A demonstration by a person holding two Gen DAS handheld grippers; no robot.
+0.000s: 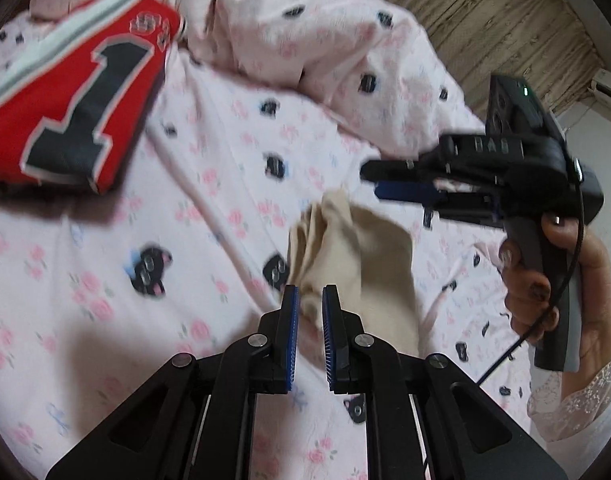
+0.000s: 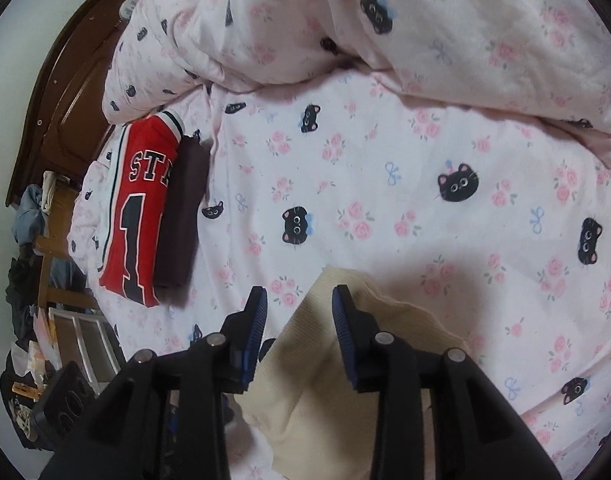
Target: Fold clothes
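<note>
Two black fingers with blue pads stick out near the bottom of the left wrist view. They belong to the left gripper [image 1: 311, 304]. Its pads sit close together with a small gap, and I cannot tell if they pinch anything. Just past the tips lies the cream cloth [image 1: 345, 256], bunched up and blurry, on the pink bed sheet [image 1: 209, 216] with black cat faces and roses.

On the right side of that view, a hand [image 1: 561, 276] holds the right gripper [image 1: 371, 182] by its handle. That gripper points left, just above the cream cloth. From the side its fingers look close together.

From the right wrist view, the right gripper [image 2: 299, 312] has its fingers spread apart. The cream cloth [image 2: 317, 380] lies below and between them, near the camera. I cannot tell if the pads touch it.

Far to the left, a folded red jersey [image 2: 139, 216] with a big black number 1 rests on the sheet. A folded dark brown cloth [image 2: 181, 216] lies right beside it, touching. A puffy pink quilt [image 2: 425, 32] is heaped at the far side. A brown wooden headboard [image 2: 69, 96] stands at the far left.
</note>
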